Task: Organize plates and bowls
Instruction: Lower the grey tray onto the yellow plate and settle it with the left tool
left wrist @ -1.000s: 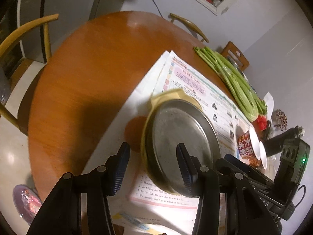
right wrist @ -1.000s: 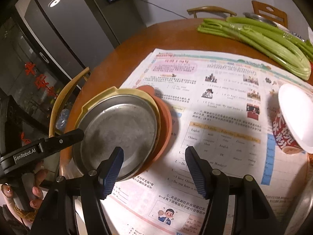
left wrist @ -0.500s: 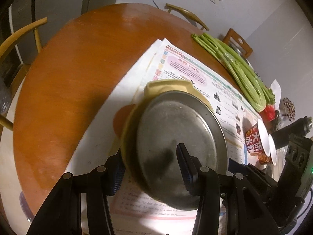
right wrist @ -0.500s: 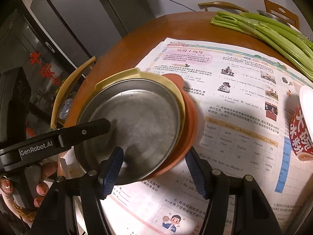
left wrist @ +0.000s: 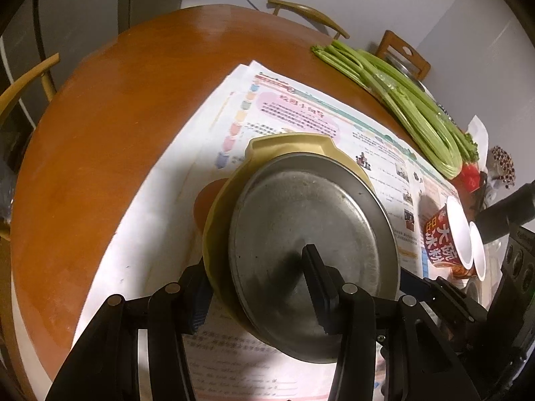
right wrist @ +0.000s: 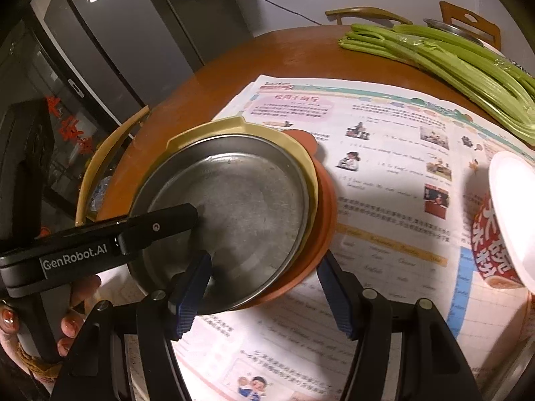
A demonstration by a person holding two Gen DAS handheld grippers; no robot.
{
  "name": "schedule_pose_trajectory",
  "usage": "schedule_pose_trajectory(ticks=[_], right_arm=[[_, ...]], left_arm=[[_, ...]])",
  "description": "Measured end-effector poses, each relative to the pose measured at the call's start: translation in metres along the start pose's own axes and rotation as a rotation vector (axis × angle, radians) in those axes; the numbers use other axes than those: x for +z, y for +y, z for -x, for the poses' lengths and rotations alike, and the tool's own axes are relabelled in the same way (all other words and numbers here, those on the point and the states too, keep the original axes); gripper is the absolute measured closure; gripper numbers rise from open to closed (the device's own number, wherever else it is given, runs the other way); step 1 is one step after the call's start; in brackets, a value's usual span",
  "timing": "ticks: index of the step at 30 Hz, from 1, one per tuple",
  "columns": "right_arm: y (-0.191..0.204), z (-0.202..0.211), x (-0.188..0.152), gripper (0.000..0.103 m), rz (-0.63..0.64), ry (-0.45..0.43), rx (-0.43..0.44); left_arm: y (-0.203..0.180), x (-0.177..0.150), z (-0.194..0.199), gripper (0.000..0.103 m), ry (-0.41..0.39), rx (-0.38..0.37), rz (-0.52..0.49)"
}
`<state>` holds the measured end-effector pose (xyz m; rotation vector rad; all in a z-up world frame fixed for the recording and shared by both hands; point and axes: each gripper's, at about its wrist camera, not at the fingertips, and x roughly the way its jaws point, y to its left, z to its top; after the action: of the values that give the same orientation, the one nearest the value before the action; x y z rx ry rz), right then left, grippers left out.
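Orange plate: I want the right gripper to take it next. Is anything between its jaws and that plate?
Yes. The yellow plate, carrying the metal plate, covers most of the orange plate; the left gripper grips that pair. Only the orange rim facing the right gripper shows.

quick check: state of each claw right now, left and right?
Left claw: shut on the plate stack, gripping the rim of the yellow plate and metal plate.
Right claw: open, holding nothing, straddling the orange plate.
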<state>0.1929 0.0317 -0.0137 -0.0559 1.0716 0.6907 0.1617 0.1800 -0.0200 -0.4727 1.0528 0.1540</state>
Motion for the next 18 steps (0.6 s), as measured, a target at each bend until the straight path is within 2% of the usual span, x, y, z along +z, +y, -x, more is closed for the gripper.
schedule_pose_trajectory(ticks=[7,18], right_arm=[[-0.015,0.005,0.002,0.036,-0.012,-0.012,-0.039],[-0.030,0.011,0.005,0.036,-0.026,-0.013,-0.041]], left_arm=[[-0.018,0.004,-0.009,0.052,0.012,-0.006,-0.028],[-0.028,0.006,-0.014,0.051,0.015,-0.012,-0.041]])
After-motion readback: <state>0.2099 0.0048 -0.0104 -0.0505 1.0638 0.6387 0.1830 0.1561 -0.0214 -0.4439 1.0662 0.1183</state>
